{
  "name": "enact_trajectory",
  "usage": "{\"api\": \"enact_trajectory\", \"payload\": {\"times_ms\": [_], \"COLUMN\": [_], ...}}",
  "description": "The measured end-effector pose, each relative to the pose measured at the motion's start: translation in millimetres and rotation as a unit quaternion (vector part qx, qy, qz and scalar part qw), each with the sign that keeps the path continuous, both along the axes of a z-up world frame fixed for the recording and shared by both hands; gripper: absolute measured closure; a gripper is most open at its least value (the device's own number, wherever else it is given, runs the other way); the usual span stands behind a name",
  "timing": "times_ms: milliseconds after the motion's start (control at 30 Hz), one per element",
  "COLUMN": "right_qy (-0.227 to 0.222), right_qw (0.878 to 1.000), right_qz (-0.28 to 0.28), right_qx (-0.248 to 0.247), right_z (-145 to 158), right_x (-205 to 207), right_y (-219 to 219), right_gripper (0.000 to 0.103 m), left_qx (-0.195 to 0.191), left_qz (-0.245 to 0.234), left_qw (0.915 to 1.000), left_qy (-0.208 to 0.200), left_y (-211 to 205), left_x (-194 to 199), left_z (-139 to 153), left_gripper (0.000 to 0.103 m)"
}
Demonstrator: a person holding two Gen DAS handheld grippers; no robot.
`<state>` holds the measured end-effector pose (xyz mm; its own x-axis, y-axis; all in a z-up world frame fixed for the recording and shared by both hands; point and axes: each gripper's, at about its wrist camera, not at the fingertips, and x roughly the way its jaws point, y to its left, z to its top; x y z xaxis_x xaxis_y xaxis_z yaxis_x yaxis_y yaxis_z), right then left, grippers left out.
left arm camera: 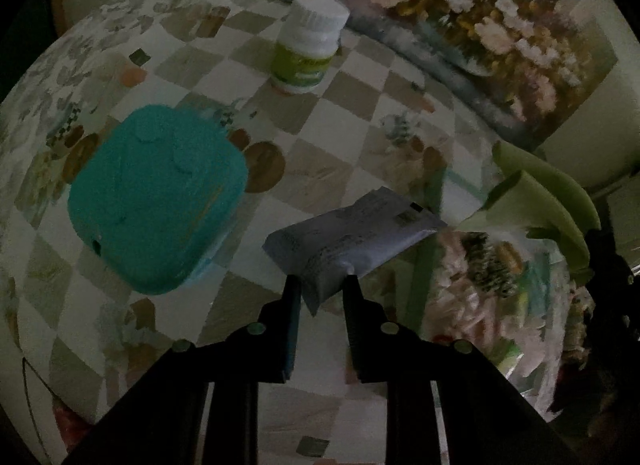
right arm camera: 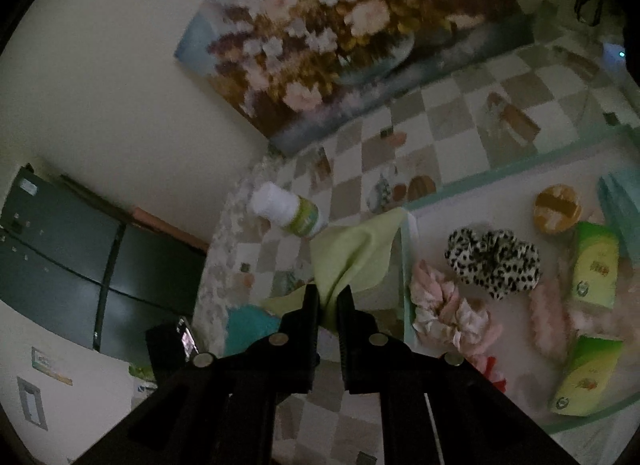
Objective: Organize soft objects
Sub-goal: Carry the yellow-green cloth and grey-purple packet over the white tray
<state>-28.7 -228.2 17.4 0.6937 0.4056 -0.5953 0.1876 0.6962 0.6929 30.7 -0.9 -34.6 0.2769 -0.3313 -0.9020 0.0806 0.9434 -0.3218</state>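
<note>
Both claws are clenched on soft things held above the checkered tablecloth (left arm camera: 352, 97). Left gripper (left arm camera: 322, 281) pinches one corner of a pale grey-white tissue packet (left arm camera: 352, 233) between its black fingers (left arm camera: 291, 305); the packet juts forward and to the right from the fingertips, tilted, clear of the cloth beneath. Right gripper (right arm camera: 328, 297) has its jaws drawn tight on a fold of a light green cloth (right arm camera: 356, 253), which rises fan-like from the tips and spreads up toward the corner of a shallow tray (right arm camera: 424, 201).

Left of the packet lies a teal box (left arm camera: 156, 197) with rounded corners, flat on the table. Farther back stands a white-capped bottle (left arm camera: 308, 45) with a green label. A flower painting (right arm camera: 340, 33) leans against the wall behind.

Inside the tray lie a black-and-white spotted scrunchie (right arm camera: 494, 259), a pink scrunchie (right arm camera: 448, 305), two green tissue packs (right arm camera: 596, 265) and a round orange item (right arm camera: 558, 207), too blurred to name.
</note>
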Motion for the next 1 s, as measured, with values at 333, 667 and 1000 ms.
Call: {"api": "enact_trajectory", "payload": {"times_ms": [333, 667, 1000], "right_qy": [-0.069, -0.062, 0.008], "right_qw": [0.996, 0.983, 0.973], "right_qz": [-0.058, -0.168, -0.227], "right_qx": [-0.018, -0.033, -0.042], "right_z": [44.6, 40.2, -2.1], "right_x": [-36.9, -87.5, -94.4], "right_y": [-34.3, -99.7, -134.5], "right_gripper": [0.093, 0.093, 0.093], "left_qx": [-0.022, 0.012, 0.053], "left_qz": [-0.062, -0.135, -0.179], "left_qw": [0.9953, 0.9858, 0.9778], "left_qy": [-0.071, -0.099, -0.096], "left_y": [-41.7, -90.8, -121.8], "left_x": [-13.6, -36.5, -43.0], "left_z": [38.8, 38.5, 17.8], "left_gripper": [0.081, 0.081, 0.081]}}
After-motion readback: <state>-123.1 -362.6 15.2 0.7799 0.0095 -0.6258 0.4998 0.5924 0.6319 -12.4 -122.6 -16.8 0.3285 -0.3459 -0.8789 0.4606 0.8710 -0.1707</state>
